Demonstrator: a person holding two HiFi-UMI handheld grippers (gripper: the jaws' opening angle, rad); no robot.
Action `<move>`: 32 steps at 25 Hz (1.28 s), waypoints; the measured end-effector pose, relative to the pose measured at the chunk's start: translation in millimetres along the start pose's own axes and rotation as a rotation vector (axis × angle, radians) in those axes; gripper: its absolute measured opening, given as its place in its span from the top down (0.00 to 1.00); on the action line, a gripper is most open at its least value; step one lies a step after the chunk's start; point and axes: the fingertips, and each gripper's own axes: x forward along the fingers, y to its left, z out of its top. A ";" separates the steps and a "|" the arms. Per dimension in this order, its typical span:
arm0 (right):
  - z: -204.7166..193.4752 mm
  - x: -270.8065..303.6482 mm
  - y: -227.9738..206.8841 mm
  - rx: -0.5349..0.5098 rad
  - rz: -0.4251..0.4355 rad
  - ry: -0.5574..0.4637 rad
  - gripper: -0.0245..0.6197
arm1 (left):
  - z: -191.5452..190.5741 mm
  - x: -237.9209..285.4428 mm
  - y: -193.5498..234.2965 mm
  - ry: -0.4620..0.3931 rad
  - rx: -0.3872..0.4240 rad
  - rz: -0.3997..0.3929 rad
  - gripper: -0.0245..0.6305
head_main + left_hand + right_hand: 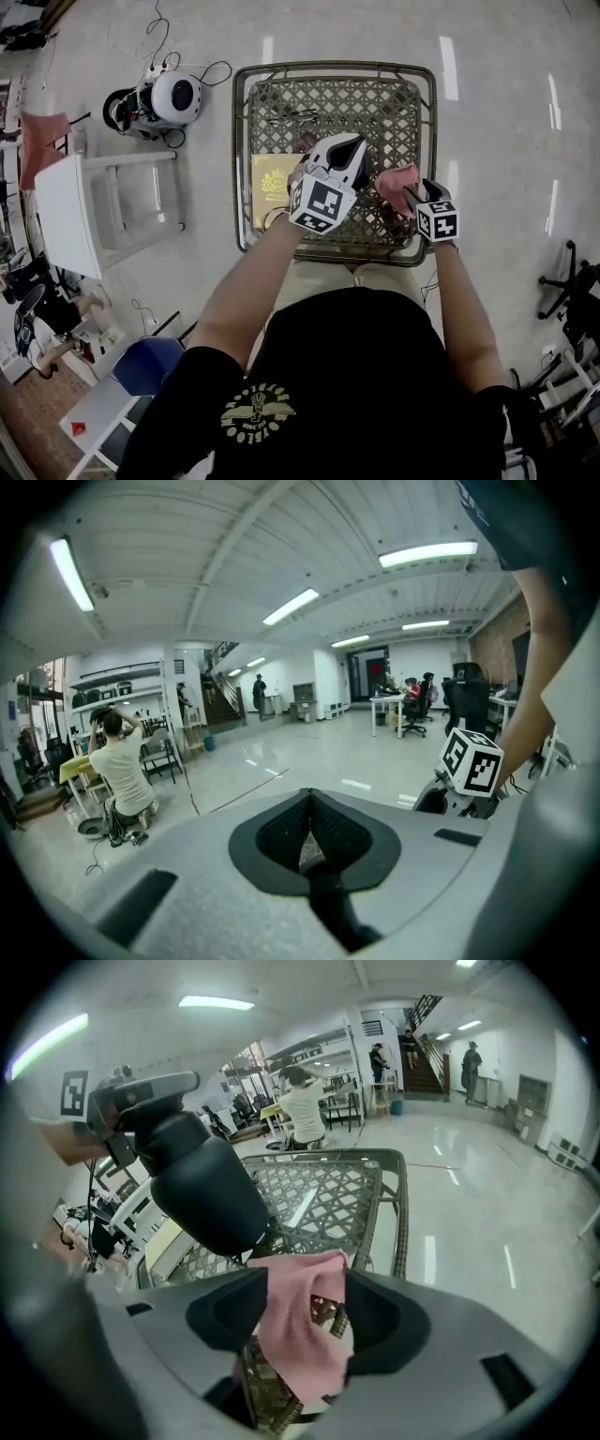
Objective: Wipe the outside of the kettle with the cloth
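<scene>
Glossy workshop floor w/ a wicker table [240, 141] right in front of the person; both grippers were over its near half.

Kettle [211, 1194] = black, roughly upright w/ a slight tilt, body clear of the wicker top; it hung under the left gripper [345, 150]. L jaws were pressed together in the left gripper view [309, 829], prob. on the kettle's top handle, though that view didn't show the kettle itself.

Right gripper [305, 1312] had its jaws spread; pink cloth [300, 1326] hung loose between them, resting on the left pad w/ a gap by the right pad, so not pinched as far as visible. In the head view the cloth [394, 185] sat at the tip of the right gripper [412, 197], just beside the L one.

Key relation: from the R gripper the kettle lay up and to the left, near but apart; its rounded side faced the cloth w/ nothing between. L hand was nearer and steadied it; the R hand would do the wiping, but the cloth prob. needs a firm grip first or it could drop onto the table.

Around: yellow book [272, 183] on the table below the L gripper; white round appliance [174, 97] and a white stool [84, 206] on the floor, both well apart; a person crouching [119, 771] far off.
</scene>
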 end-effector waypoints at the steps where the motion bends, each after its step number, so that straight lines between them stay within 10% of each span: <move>1: -2.9 4.0 0.5 -0.006 -0.004 0.017 0.60 | -0.3 0.6 -0.6 0.009 0.015 0.001 0.96; 14: -52.5 41.8 8.1 -0.088 -0.051 0.191 0.57 | -9.2 5.5 -8.8 0.061 0.118 -0.002 0.96; 20: -61.0 48.9 5.1 -0.093 -0.096 0.208 0.58 | -8.5 4.8 -3.1 0.048 0.002 -0.052 0.96; 23: -55.0 41.3 3.1 -0.133 -0.124 0.208 0.92 | -10.8 4.4 -7.7 0.061 0.036 -0.072 0.96; 32: 16.3 16.0 31.0 -0.228 -0.076 0.070 0.93 | -16.8 6.7 -17.9 0.097 0.191 -0.067 0.96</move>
